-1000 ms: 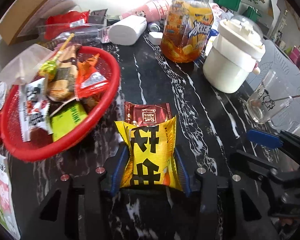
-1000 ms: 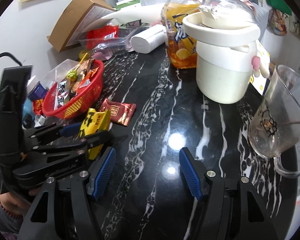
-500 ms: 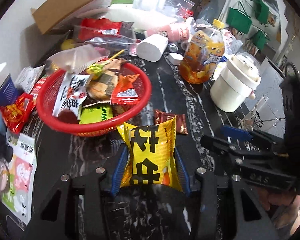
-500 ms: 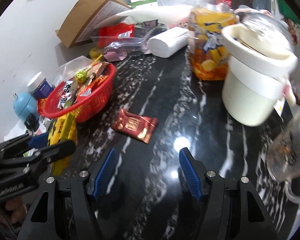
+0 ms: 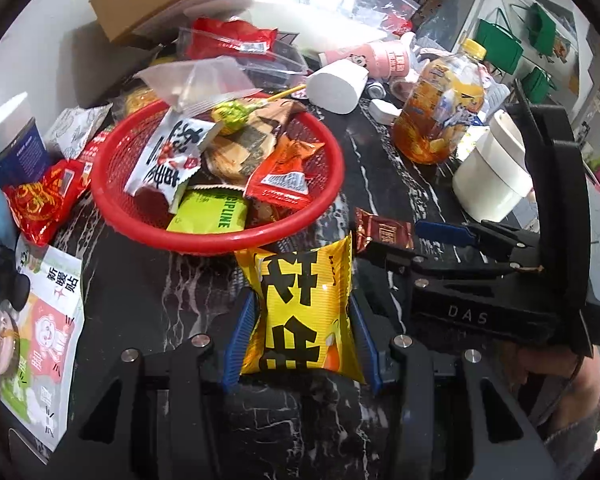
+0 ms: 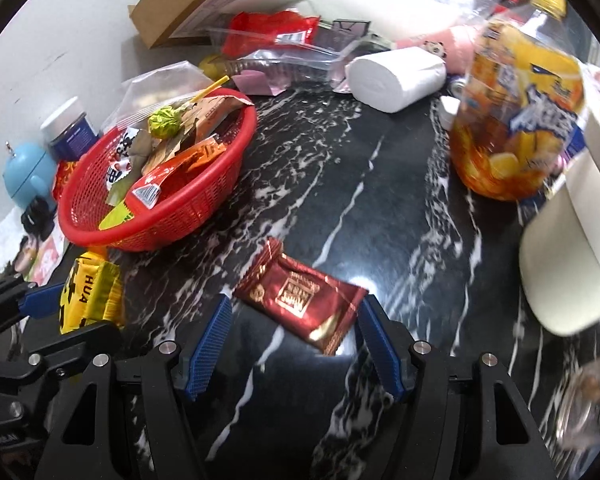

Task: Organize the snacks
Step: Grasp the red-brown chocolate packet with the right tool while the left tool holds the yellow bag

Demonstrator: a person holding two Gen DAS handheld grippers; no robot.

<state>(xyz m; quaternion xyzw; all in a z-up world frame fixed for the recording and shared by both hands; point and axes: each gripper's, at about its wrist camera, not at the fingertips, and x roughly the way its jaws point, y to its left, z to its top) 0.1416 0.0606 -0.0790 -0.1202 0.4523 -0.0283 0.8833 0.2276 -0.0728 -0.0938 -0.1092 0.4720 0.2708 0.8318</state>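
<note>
My left gripper (image 5: pixel 300 340) is shut on a yellow snack packet (image 5: pixel 304 304) with black characters and holds it above the table, just short of the red basket (image 5: pixel 320 216) that holds several snacks. The packet also shows in the right wrist view (image 6: pixel 88 292), pinched in the left gripper (image 6: pixel 48 312). My right gripper (image 6: pixel 296 340) is open, its blue pads on either side of a dark red snack packet (image 6: pixel 300 292) that lies flat on the black marble table (image 6: pixel 340 200). The red packet (image 5: pixel 384 232) and the right gripper (image 5: pixel 424 240) also show in the left wrist view.
An orange drink bottle (image 6: pixel 516 100), a white lidded pot (image 6: pixel 572 248) and a glass mug (image 6: pixel 588 400) stand at the right. A tissue roll (image 6: pixel 392 72), plastic bags and a cardboard box (image 5: pixel 172 4) crowd the back. Packets and a blue jar (image 5: pixel 12 148) lie left of the basket.
My left gripper has lifted the yellow packet and carried it left toward the basket. My right gripper has moved forward and left until the dark red packet lies between its open pads.
</note>
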